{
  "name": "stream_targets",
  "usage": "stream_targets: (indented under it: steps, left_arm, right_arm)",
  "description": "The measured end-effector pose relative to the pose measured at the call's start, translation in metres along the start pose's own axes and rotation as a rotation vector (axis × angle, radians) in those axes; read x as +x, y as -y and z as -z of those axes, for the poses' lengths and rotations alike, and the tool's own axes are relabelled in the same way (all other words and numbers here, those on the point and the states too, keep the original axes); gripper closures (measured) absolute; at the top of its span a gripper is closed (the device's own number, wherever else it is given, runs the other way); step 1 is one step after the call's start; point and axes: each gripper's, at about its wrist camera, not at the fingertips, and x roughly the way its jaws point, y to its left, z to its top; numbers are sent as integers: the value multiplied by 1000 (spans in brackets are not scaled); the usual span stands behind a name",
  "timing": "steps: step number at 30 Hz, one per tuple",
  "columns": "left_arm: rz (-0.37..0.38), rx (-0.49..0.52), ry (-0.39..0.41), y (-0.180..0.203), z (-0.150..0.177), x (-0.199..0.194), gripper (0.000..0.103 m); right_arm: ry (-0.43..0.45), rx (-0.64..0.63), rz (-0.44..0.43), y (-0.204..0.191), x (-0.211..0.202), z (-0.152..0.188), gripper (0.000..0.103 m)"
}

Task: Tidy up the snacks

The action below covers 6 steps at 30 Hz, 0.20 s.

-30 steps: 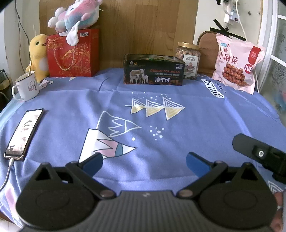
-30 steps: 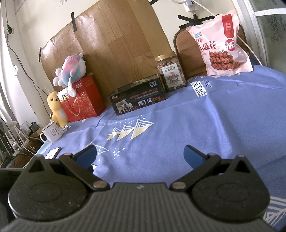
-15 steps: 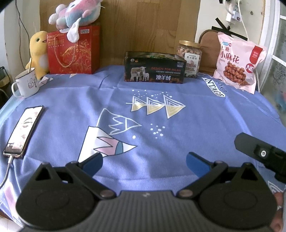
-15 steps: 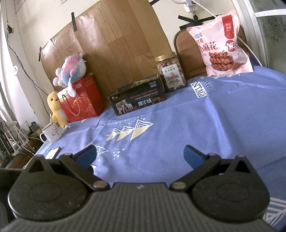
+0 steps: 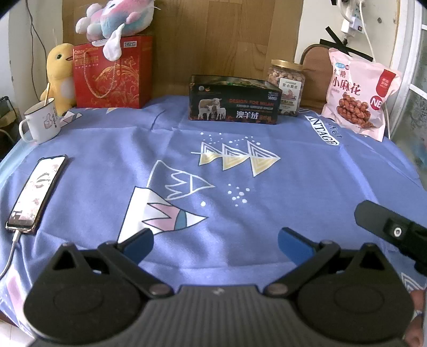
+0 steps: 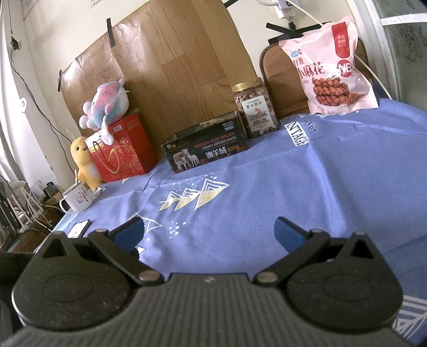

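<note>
Along the far edge of the blue cloth stand a dark open box with sheep on it (image 5: 233, 100) (image 6: 205, 146), a gold-lidded jar of nuts (image 5: 287, 86) (image 6: 254, 106) right of it, and a pink snack bag (image 5: 359, 93) (image 6: 332, 69) leaning at the far right. A red gift box (image 5: 112, 73) (image 6: 121, 149) stands at the far left. My left gripper (image 5: 214, 244) is open and empty over the near cloth. My right gripper (image 6: 209, 232) is open and empty too, and part of it shows in the left wrist view (image 5: 392, 232).
A plush fish (image 5: 114, 20) lies on the red box, with a yellow plush duck (image 5: 60, 74) beside it. A white mug (image 5: 40, 120) and a charging phone (image 5: 36, 194) sit on the left. A chair back (image 6: 283, 80) stands behind the snack bag.
The left wrist view has pulled back and tipped slightly, so the far objects sit a little lower. The right gripper has barely moved. Both stay open.
</note>
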Motion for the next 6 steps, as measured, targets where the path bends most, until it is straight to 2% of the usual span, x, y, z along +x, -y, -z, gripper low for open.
stream_targets:
  steps: [6]
  left_arm:
    - [-1, 25, 46, 3, 0, -8, 0]
  right_arm:
    - [-1, 1, -2, 1, 0, 0, 0]
